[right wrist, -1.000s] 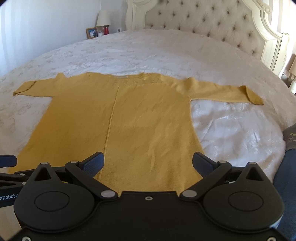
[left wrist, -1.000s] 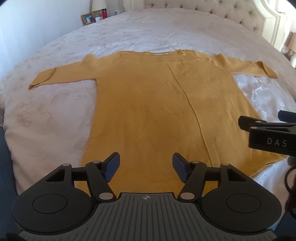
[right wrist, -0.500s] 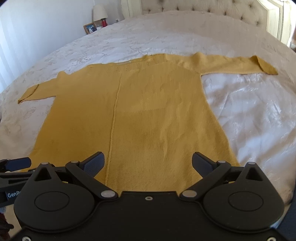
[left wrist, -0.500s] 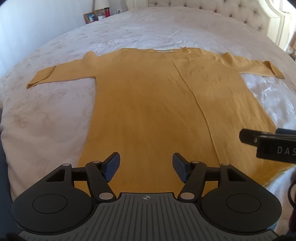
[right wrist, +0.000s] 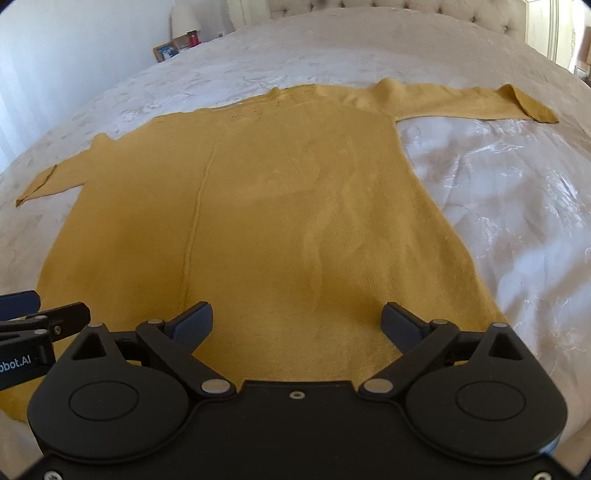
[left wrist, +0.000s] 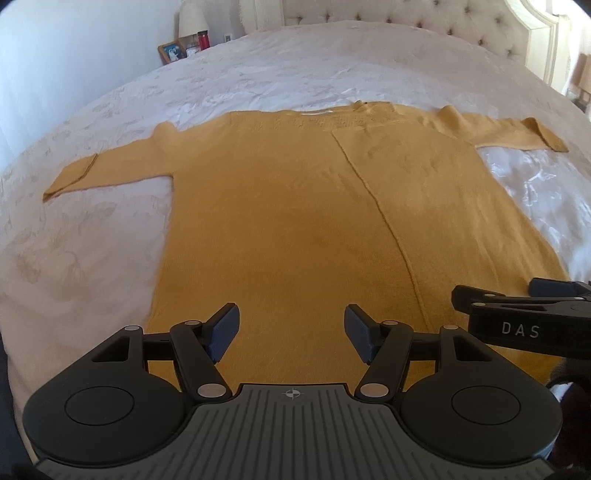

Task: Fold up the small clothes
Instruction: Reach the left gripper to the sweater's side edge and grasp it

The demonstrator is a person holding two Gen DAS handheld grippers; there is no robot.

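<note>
A soft yellow knitted sweater (left wrist: 295,206) lies flat on the white bed (left wrist: 92,240), spread out just ahead of both claws. It looks light and floppy, so the bottom edge is probably the best place to grab. The left claw (left wrist: 291,332) and right claw (right wrist: 297,325) both tilt down over that edge, wide apart, holding nothing.

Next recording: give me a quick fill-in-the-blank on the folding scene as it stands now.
1. The sweater lying on the bed is mustard ____ in colour.
2. Both sleeves are spread ____, not folded in.
3. The left gripper and the right gripper both have their jaws ____, with nothing held.
4. Beside the lamp stands a ____ cup.

Missing words: yellow; out; open; red
</note>
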